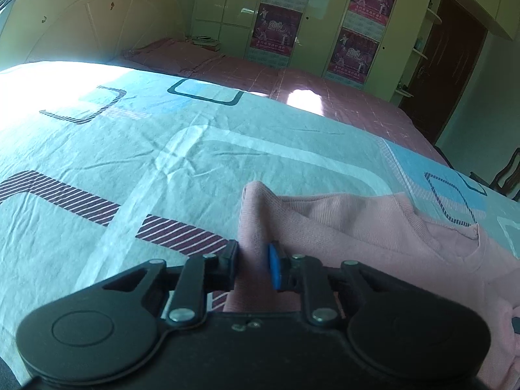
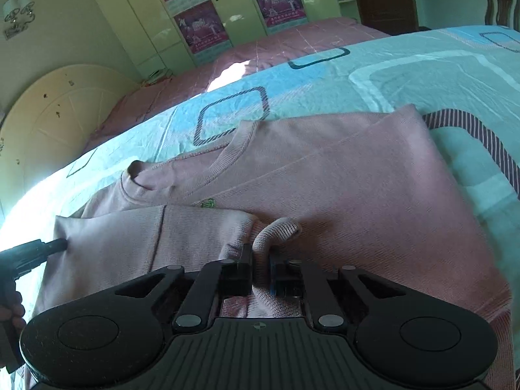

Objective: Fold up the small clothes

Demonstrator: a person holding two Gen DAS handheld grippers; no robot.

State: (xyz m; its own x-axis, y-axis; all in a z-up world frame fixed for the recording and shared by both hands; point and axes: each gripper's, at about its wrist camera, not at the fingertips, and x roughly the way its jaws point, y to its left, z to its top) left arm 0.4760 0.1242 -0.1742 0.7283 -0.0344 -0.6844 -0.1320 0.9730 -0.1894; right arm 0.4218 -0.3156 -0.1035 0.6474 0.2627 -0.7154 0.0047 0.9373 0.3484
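A small pink sweater lies on the light blue patterned bedsheet, neckline toward the headboard side. One sleeve is folded across its chest. My right gripper is shut on the ribbed cuff of that sleeve, over the sweater's body. My left gripper is shut on a raised fold of the pink sweater at its shoulder edge; it also shows at the left of the right wrist view, pinching the sleeve's fold.
The bedsheet spreads wide to the left of the sweater. A pink quilt covers the far side of the bed. A cream headboard, wardrobes with posters and a dark door stand beyond.
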